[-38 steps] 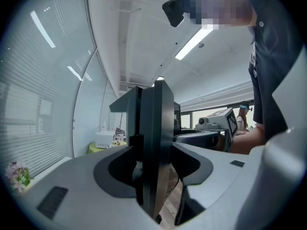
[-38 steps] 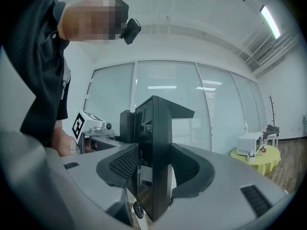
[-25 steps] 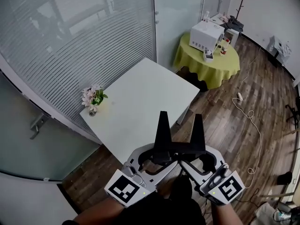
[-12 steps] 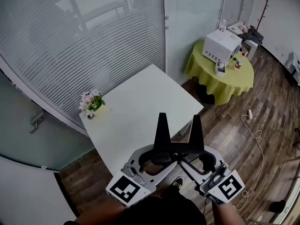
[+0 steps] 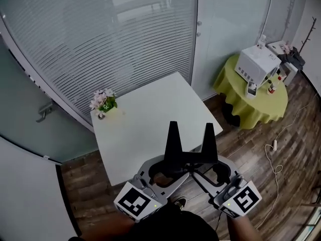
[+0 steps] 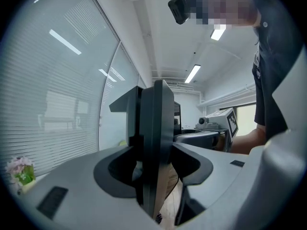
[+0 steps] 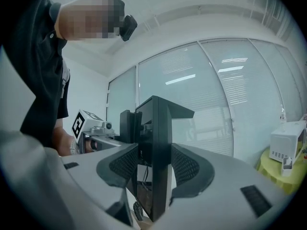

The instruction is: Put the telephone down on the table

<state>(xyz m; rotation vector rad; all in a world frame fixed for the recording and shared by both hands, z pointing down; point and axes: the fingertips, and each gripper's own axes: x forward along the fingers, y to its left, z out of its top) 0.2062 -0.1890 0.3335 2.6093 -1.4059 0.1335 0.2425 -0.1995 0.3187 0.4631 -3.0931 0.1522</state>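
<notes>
A glass wall with lowered blinds fills the far side of the room, and a wooden floor runs below it. A square white surface stands near the glass, one corner pointing toward the camera. To its right, well apart, is a round table under a yellow-green cloth.

The person's dark top shows at the bottom of the head view. Both grippers are held low in front of it, side by side and close together, pointing up and away. They are off the white surface, near its closest corner.

The left gripper has its fingers pressed together with nothing between them. The right gripper has its fingers pressed together too, also on nothing. Their marker cubes sit nearest the person, the left cube and the right cube.

A white boxy appliance stands on the round table. A small bunch of pink and white flowers stands in a vase at the left corner of the white surface. A power strip lies on the floor with its cable trailing off.

The telephone cannot be picked out with certainty. A small white item stands just beside the appliance, too small to identify.
</notes>
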